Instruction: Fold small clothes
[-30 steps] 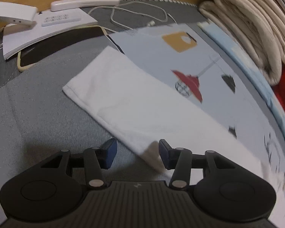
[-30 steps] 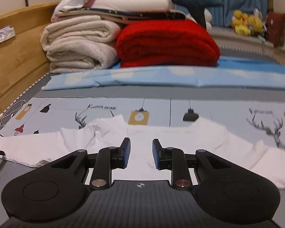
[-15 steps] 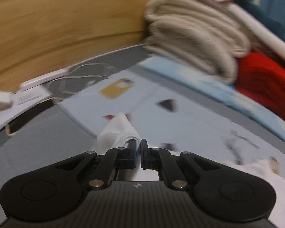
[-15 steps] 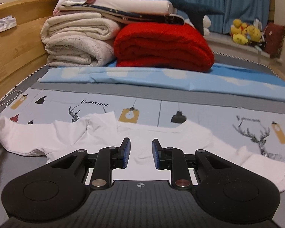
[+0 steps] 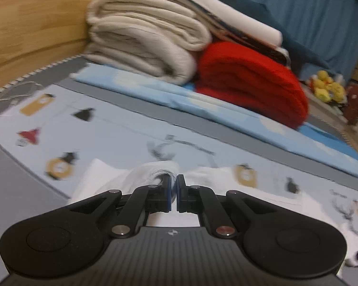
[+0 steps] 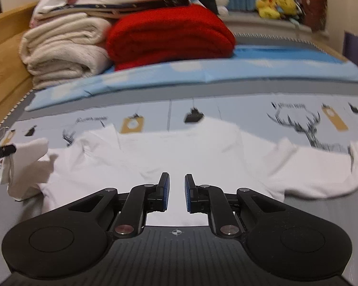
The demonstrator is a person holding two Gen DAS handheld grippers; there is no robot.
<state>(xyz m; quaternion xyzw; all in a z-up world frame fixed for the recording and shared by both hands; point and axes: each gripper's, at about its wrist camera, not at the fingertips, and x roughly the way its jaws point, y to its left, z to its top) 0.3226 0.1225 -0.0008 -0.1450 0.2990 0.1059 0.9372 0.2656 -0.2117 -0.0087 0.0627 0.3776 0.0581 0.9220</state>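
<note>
A white long-sleeved shirt (image 6: 179,147) lies spread on the patterned bed sheet (image 6: 250,109). My left gripper (image 5: 173,188) is shut on the shirt's left sleeve (image 5: 152,171) and holds it lifted above the shirt body. In the right wrist view the lifted sleeve (image 6: 26,157) hangs at the far left under the left gripper's tip (image 6: 0,150). My right gripper (image 6: 176,190) is open and empty, hovering over the shirt's lower middle.
A stack of cream blankets (image 6: 64,50) and a red blanket (image 6: 167,33) sit at the back on a blue sheet (image 6: 202,71). A wooden bed frame (image 5: 31,28) runs along the left. Yellow plush toys (image 6: 274,2) sit at far right.
My left gripper closed on the sleeve end, lifted it and swung it right toward the shirt body. My right gripper moved slightly closer over the shirt, still open.
</note>
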